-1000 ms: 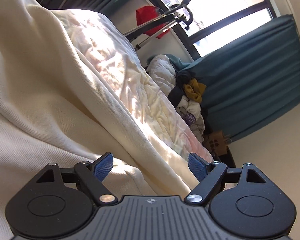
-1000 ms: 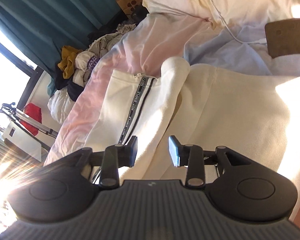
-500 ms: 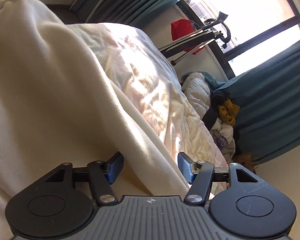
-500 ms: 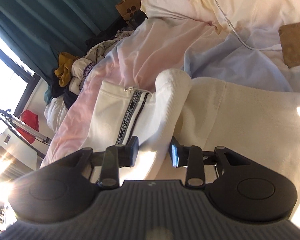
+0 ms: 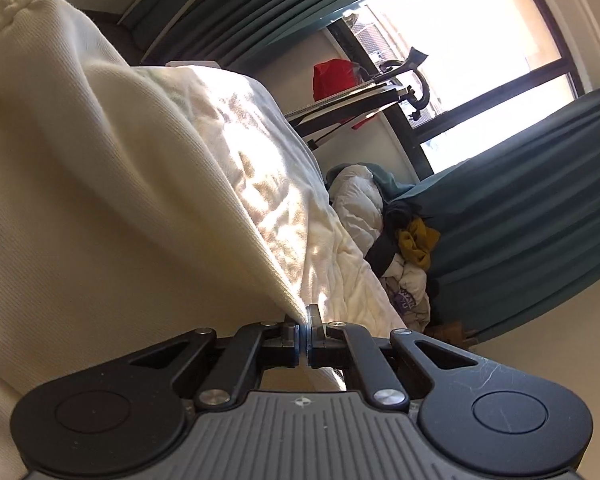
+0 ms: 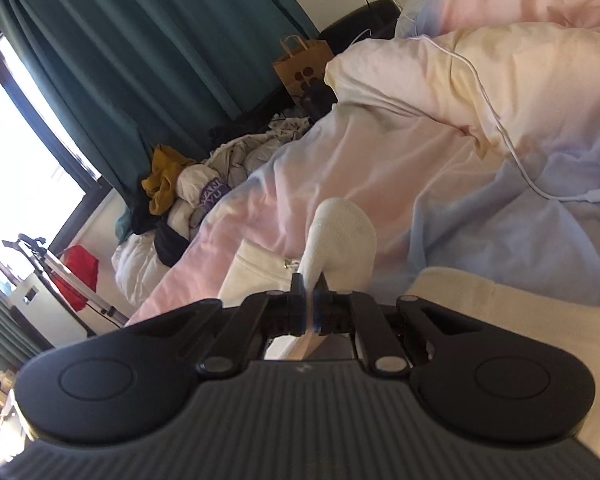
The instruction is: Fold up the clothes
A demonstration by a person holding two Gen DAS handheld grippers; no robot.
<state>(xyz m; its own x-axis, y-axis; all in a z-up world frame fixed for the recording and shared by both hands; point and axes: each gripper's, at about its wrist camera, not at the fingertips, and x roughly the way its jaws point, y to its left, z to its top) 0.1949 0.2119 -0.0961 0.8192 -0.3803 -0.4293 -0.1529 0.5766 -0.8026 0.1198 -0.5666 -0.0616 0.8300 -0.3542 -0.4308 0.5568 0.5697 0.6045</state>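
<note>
A cream ribbed knit garment (image 5: 100, 200) fills the left of the left wrist view, its cuff-like edge at the top left. My left gripper (image 5: 303, 330) is shut on the garment's lower edge. In the right wrist view, my right gripper (image 6: 310, 296) is shut on a white ribbed sleeve cuff (image 6: 342, 236) of the same garment, lifted off the bed. More cream fabric (image 6: 500, 304) lies at the lower right.
A rumpled pastel duvet (image 6: 440, 152) covers the bed, with a white charging cable (image 6: 496, 120) across it. A pile of clothes (image 6: 196, 192) lies by the teal curtains (image 6: 140, 60). A paper bag (image 6: 300, 64) and a red item on a stand (image 5: 336, 76) are beyond.
Both grippers closed: the left on the garment's edge, the right on the sleeve cuff. Both views have tilted up and the fabric has been raised.
</note>
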